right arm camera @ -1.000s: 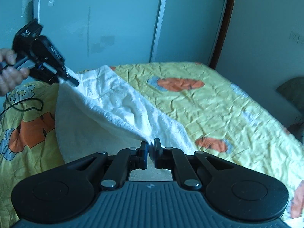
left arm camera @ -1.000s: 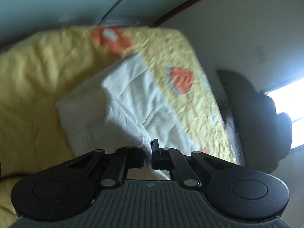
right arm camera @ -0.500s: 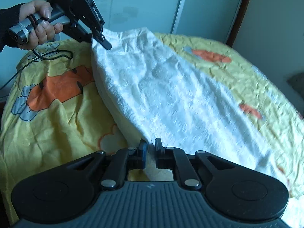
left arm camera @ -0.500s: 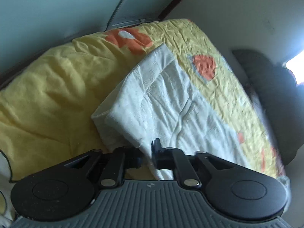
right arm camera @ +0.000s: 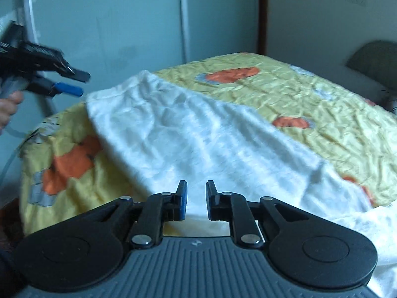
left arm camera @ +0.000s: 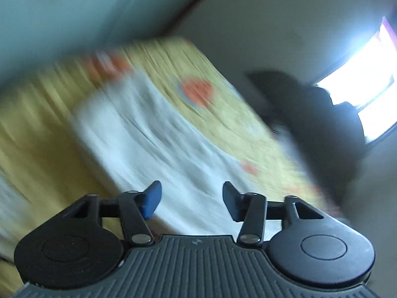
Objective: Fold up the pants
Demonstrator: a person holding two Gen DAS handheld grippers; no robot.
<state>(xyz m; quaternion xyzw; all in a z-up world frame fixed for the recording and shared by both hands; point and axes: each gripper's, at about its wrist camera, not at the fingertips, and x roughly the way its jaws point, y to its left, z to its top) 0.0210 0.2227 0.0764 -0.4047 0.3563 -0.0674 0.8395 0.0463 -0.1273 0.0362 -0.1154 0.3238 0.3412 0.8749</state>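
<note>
White pants (right arm camera: 198,134) lie spread on a yellow bedspread (right arm camera: 322,94), just ahead of both grippers, doubled lengthwise it seems, one long strip running away to the far left. The left gripper (left arm camera: 191,198) has just been opening and stands wide, nothing between its jaws. The right gripper (right arm camera: 196,198) has just been opening too, to a narrow gap, with no cloth pinched. So one fold looks laid down and let go; folding the strip across its length is still to do, by my judgement. The right view is sharp and shows the left gripper (right arm camera: 72,82) in the air, clear of the pants' far corner, with a hand (right arm camera: 7,106) behind it. The left view is motion-blurred, showing only a bright window (left arm camera: 359,94) at its right.
</note>
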